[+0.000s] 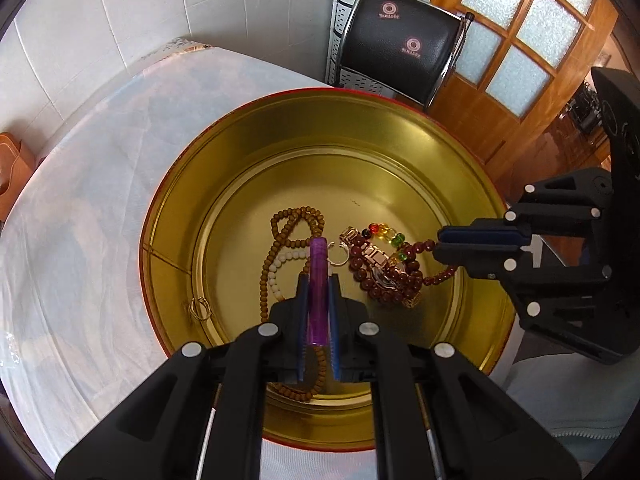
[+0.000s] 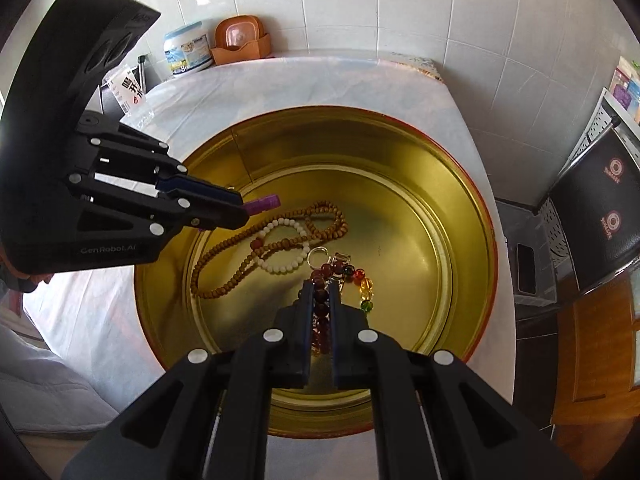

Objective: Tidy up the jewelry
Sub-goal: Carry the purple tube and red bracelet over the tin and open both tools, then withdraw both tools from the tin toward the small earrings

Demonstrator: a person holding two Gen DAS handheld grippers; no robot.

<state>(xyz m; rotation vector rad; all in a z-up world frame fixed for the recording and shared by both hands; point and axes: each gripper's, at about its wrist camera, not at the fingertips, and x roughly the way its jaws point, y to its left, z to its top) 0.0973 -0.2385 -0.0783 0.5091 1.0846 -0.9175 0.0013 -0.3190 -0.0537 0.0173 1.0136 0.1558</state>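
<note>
We are holding the left gripper (image 1: 319, 280) low in the centre of the left wrist view, its jaws closing on a translucent purple tube (image 1: 319, 280) that is standing lengthwise between the blue pads and poking out past the fingertips. In the right wrist view the same gripper (image 2: 244, 210) is reaching in from the left edge of the frame, with the purple tube (image 2: 262, 204) sticking out of its tip above the left part of the tin.

We are keeping the right gripper (image 2: 321, 292) at the lower centre of its own view, jaws nearly together and pinching a strand of dark red beads (image 2: 321, 304) that is running down between the fingers. From the left wrist view this gripper (image 1: 440, 246) is coming in from the right side of the frame, and the dark red beads (image 1: 424, 250) are stretching from its tip to a heap at the middle of the tin floor.

All the jewelry is lying inside a round gold tin (image 1: 400, 128) that is filling the middle of both frames and sitting on a white cloth (image 1: 100, 200). In the right wrist view, a long brown bead necklace (image 2: 240, 248) is looping across the centre-left of the tin floor, with a white bead bracelet (image 2: 280, 268) overlapping it. Just right of these, a small silver ring (image 2: 317, 255) is lying near a bracelet of coloured glass beads (image 2: 366, 284). In the left wrist view, a watch with a metal link band (image 1: 376, 260) is lying tangled in the dark red heap, and a pair of thin gold rings (image 1: 200, 307) is resting by the tin's wall at lower left.
</note>
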